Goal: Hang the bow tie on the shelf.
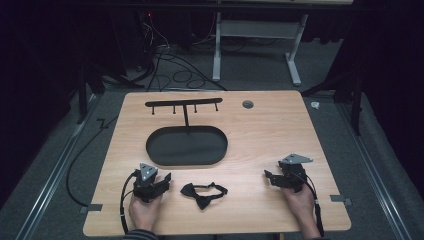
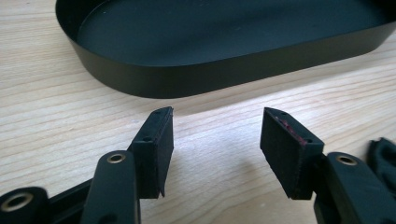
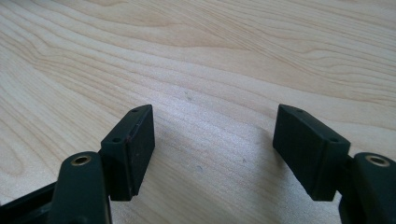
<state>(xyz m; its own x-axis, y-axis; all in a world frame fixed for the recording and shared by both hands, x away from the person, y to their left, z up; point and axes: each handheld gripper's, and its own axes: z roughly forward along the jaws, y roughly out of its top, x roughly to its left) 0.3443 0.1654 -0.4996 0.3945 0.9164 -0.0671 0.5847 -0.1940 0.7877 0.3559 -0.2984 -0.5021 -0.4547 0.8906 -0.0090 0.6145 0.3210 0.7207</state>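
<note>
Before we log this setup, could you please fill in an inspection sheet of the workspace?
Surface: wooden table, bare grain, small grey round insert near the far edge.
Job's things: black bow tie lying flat between the hands; black oval tray with hook rack behind it, nothing hung.
Clutter: nothing seen.
Grippers: left tool open, nothing between its jaws, facing the tray; right tool open over bare wood.
Cables: one trails from each tool; loose cables on the floor.
Surroundings: grey carpet, white desk frame, dark room.
</note>
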